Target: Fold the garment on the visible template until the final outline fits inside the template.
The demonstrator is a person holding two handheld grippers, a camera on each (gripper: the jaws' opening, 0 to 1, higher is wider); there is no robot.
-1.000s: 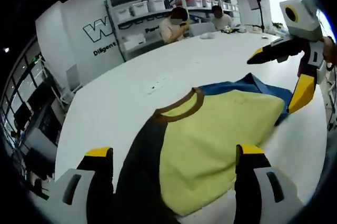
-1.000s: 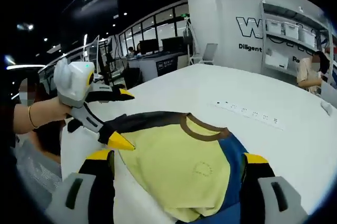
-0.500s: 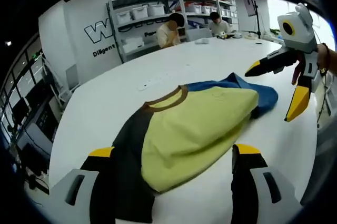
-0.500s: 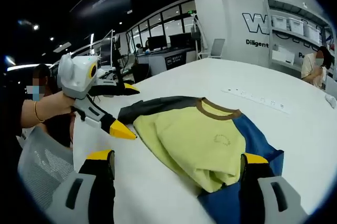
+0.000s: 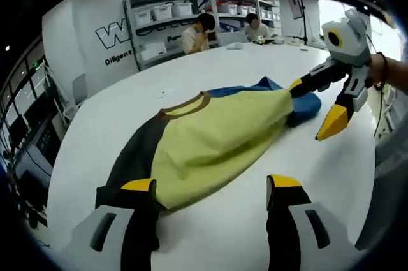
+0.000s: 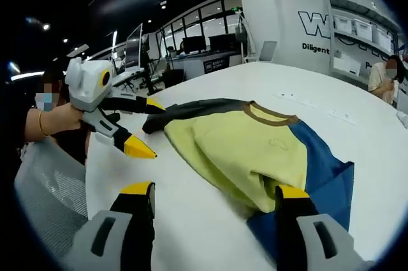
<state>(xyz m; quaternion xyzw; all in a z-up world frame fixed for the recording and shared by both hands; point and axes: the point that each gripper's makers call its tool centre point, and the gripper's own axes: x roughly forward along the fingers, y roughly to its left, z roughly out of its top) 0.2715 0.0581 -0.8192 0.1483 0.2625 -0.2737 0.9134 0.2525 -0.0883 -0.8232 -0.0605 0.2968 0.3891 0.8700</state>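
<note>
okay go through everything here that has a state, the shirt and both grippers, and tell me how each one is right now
garment: partly folded, yellow body doubled over, lying on the white table.
left gripper: open, jaws spread, at the dark sleeve end, gripping nothing.
right gripper: open, jaws spread, at the blue sleeve end, gripping nothing.

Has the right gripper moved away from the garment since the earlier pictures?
Yes. In the right gripper view, the right gripper has drawn back: the garment lay between its jaws before, and now more bare table lies before it.
</note>
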